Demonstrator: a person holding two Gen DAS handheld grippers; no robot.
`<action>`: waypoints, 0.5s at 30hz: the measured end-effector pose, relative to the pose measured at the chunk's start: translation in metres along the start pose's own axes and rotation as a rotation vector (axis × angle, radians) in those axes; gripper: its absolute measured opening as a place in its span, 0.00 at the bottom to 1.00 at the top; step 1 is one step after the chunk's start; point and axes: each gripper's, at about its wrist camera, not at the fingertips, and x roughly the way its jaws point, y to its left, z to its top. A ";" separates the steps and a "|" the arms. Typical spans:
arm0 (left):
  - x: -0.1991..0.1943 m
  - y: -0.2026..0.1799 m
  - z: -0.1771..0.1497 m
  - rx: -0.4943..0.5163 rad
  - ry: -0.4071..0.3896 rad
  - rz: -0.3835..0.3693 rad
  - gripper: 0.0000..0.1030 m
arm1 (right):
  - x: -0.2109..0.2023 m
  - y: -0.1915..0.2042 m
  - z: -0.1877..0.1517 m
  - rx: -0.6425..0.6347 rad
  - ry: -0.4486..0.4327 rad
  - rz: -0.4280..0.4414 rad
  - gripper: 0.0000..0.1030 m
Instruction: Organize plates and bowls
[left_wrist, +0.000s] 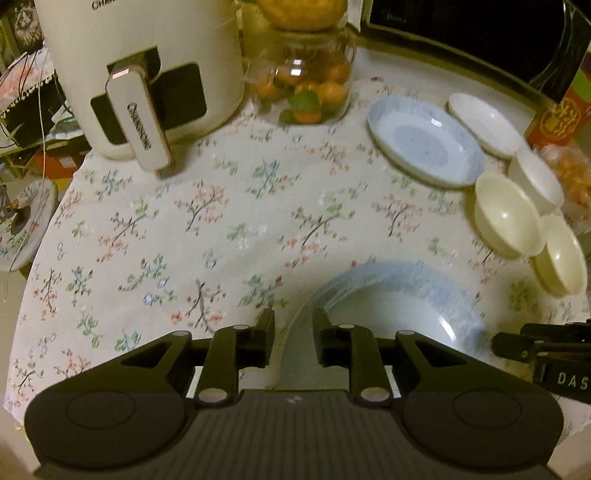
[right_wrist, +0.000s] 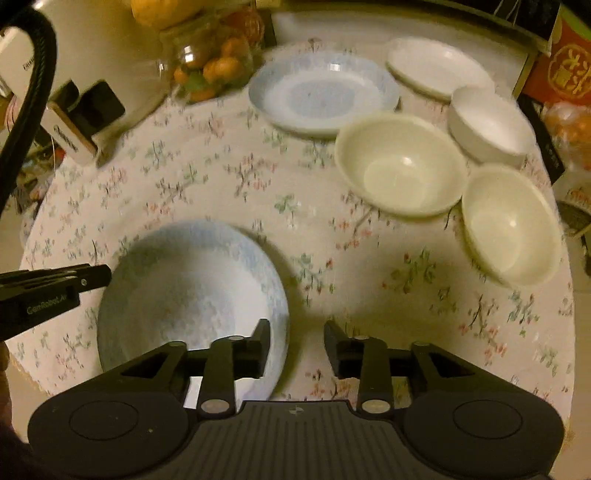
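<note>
A pale blue patterned plate (left_wrist: 388, 306) (right_wrist: 184, 288) lies flat on the flowered tablecloth near the front edge. My left gripper (left_wrist: 293, 323) stands open astride the plate's left rim, its pads clear of it. My right gripper (right_wrist: 297, 334) is open too, and the plate's right rim runs between its fingers without being pressed. Farther back lie a second blue plate (left_wrist: 424, 144) (right_wrist: 321, 94) and a small white plate (left_wrist: 485, 123) (right_wrist: 439, 66). To the right stand a white bowl (left_wrist: 537, 177) (right_wrist: 491, 125) and two cream bowls (right_wrist: 400, 166) (right_wrist: 509, 225).
A white appliance with a protruding handle (left_wrist: 147, 74) stands at the back left, beside a glass jar of oranges (left_wrist: 306, 85). A dark box (left_wrist: 461, 29) and a red carton (right_wrist: 569, 70) line the back right. The round table's edge (left_wrist: 22, 295) curves close on the left.
</note>
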 end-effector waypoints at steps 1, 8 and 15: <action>-0.001 -0.003 0.002 0.005 -0.011 0.005 0.22 | -0.003 0.001 0.001 -0.002 -0.014 -0.001 0.36; -0.004 -0.025 0.008 0.048 -0.065 0.034 0.29 | -0.014 0.003 0.011 0.001 -0.086 -0.046 0.46; -0.010 -0.043 0.018 0.070 -0.136 0.036 0.42 | -0.021 -0.007 0.021 0.059 -0.156 -0.060 0.60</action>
